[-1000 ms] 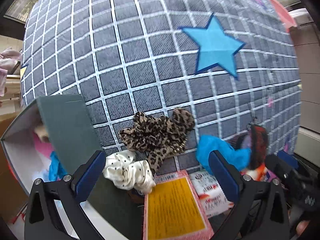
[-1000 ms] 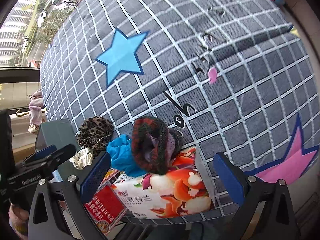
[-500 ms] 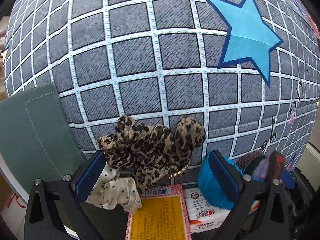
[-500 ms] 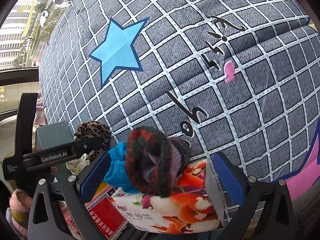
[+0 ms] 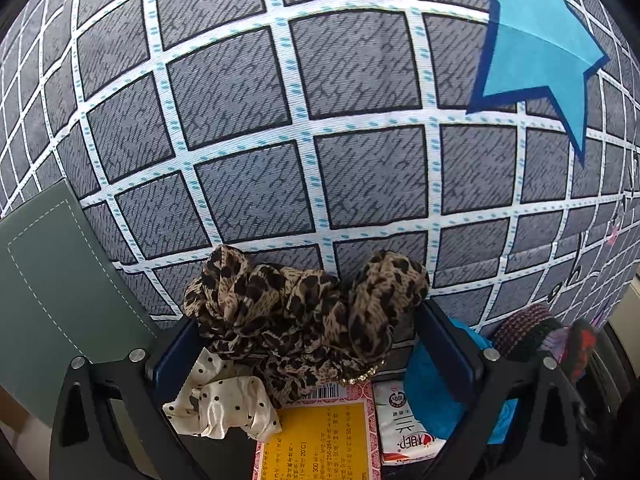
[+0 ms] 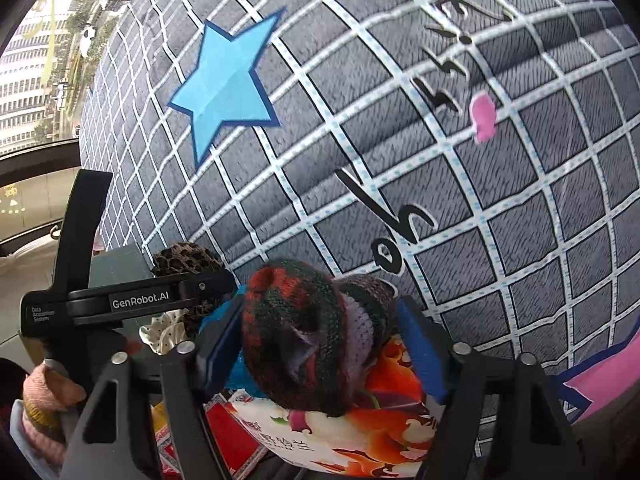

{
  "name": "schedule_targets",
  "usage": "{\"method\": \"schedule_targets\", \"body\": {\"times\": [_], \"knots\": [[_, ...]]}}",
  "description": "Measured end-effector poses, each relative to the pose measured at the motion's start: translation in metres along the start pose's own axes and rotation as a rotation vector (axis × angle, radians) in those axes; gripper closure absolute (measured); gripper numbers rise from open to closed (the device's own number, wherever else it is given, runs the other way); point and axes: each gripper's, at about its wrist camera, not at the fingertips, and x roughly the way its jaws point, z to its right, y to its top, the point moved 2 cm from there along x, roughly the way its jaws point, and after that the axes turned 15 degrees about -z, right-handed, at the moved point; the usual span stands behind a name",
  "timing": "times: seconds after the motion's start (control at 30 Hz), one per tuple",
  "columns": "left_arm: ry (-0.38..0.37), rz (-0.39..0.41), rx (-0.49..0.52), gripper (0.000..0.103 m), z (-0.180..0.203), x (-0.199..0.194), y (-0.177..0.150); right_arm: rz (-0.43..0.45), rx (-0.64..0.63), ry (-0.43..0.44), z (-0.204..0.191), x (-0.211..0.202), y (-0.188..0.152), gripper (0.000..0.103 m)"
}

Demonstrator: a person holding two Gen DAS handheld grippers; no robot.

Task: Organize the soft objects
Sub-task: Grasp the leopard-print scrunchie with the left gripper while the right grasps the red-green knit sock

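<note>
A leopard-print scrunchie (image 5: 304, 312) lies on the grey checked cloth (image 5: 320, 120). My left gripper (image 5: 312, 344) is open with its blue pads on either side of it. A white dotted scrunchie (image 5: 224, 404) lies just below, and a blue cloth (image 5: 436, 392) sits by the right pad. In the right wrist view, a red-green knitted scrunchie (image 6: 304, 336) rests on a floral tissue pack (image 6: 360, 428). My right gripper (image 6: 316, 348) has its pads close on both sides of it; contact is unclear. The left gripper (image 6: 152, 300) shows at the left there.
A grey-green box lid (image 5: 52, 288) stands at the left. A yellow-labelled red pack (image 5: 320, 436) and a white tissue pack (image 5: 400, 428) lie under the scrunchies. A blue star (image 6: 228, 84) and a pink patch (image 6: 600, 376) mark the cloth.
Both grippers have moved forward and down onto their scrunchies. The left pads now straddle the leopard scrunchie; the right jaws have narrowed around the knitted one.
</note>
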Motion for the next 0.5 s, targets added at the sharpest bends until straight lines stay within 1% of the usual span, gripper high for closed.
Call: {"method": "schedule_targets", "body": {"times": [0.03, 0.07, 0.1, 0.13, 0.17, 0.2, 0.23, 0.27, 0.3, 0.33, 0.37, 0.43, 0.5], "knots": [[0.001, -0.005, 0.002, 0.003, 0.000, 0.002, 0.002, -0.004, -0.002, 0.000, 0.002, 0.001, 0.000, 0.039], [-0.005, -0.008, 0.007, 0.004, 0.000, 0.003, 0.002, -0.005, -0.002, 0.005, 0.002, 0.001, 0.000, 0.046], [-0.010, -0.009, 0.010, 0.007, 0.002, 0.001, 0.006, -0.007, -0.003, 0.012, 0.003, 0.001, 0.000, 0.049], [-0.013, -0.006, 0.016, 0.011, 0.004, -0.001, 0.007, -0.009, -0.005, 0.021, 0.005, 0.000, 0.000, 0.055], [-0.014, 0.000, 0.023, 0.013, 0.002, -0.008, 0.009, -0.005, -0.009, 0.031, 0.006, -0.002, 0.000, 0.058], [-0.016, 0.005, 0.026, 0.020, 0.003, -0.019, 0.012, -0.004, -0.011, 0.034, 0.007, -0.003, 0.000, 0.059], [-0.016, 0.012, 0.030, 0.029, 0.005, -0.024, 0.012, 0.001, -0.015, 0.042, 0.008, -0.006, -0.001, 0.061], [-0.016, 0.022, 0.035, 0.035, 0.008, -0.026, 0.012, 0.006, -0.015, 0.048, 0.010, -0.009, -0.001, 0.064], [-0.011, 0.040, 0.047, 0.048, 0.010, -0.029, 0.010, 0.017, -0.014, 0.054, 0.012, -0.012, -0.001, 0.066], [-0.013, 0.051, 0.057, 0.064, 0.008, -0.037, 0.009, 0.029, -0.013, 0.058, 0.014, -0.016, -0.002, 0.067], [-0.029, 0.069, 0.072, 0.070, 0.010, -0.040, 0.007, 0.043, -0.014, 0.054, 0.016, -0.020, -0.002, 0.067], [-0.067, 0.111, 0.094, 0.074, 0.013, -0.048, 0.005, 0.072, -0.011, 0.042, 0.021, -0.029, -0.003, 0.067], [-0.063, 0.160, 0.107, 0.075, 0.017, -0.057, 0.000, 0.093, -0.005, 0.038, 0.026, -0.037, -0.004, 0.067]]}}
